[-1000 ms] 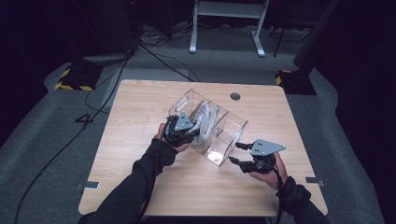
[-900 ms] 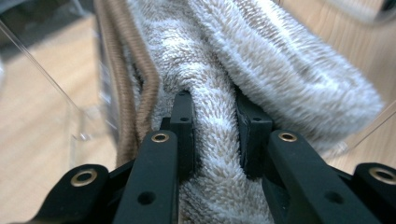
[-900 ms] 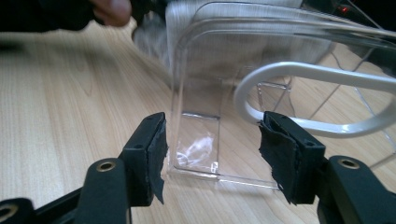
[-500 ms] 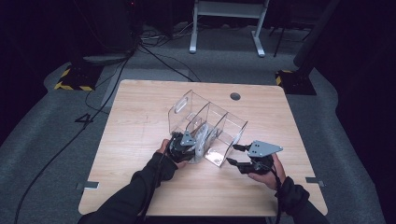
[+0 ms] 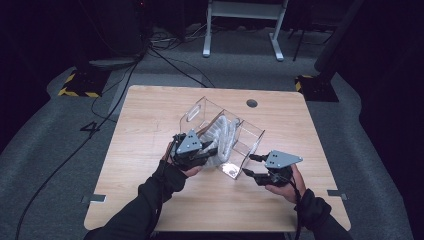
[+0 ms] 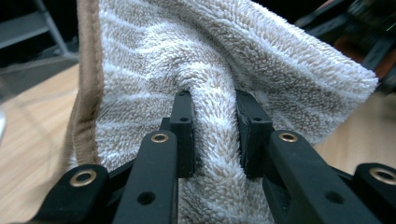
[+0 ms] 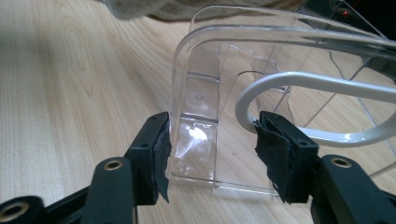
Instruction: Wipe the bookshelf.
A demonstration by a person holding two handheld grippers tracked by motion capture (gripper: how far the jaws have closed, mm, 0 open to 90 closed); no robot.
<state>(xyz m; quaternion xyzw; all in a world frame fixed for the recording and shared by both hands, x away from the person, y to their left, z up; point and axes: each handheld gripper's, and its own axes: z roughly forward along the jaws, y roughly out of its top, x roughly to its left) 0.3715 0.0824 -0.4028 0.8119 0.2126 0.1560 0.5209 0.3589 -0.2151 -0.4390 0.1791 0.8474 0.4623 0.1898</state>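
Left hand-held gripper (image 6: 212, 133) clamps a fold of beige towel (image 6: 224, 60) above the clear acrylic organiser (image 5: 235, 137) at mid-worktop (image 5: 150, 115). Right hand-held gripper (image 7: 212, 149) straddles the organiser's near end w/ jaws just reopening a bit, pads not seen pressing. Risks: loose bracing lets the organiser skid or tip as the towel drags; cloth may snag a divider. No readable labels or brand marks.

The high view looks forward and down from above the person's side onto the whole counter (image 5: 150, 130). The left gripper view rides close behind its jaws, pressed up against a towel (image 6: 210, 60). The right gripper view looks low along the counter at the clear organizer (image 7: 205, 93), which the high view shares.
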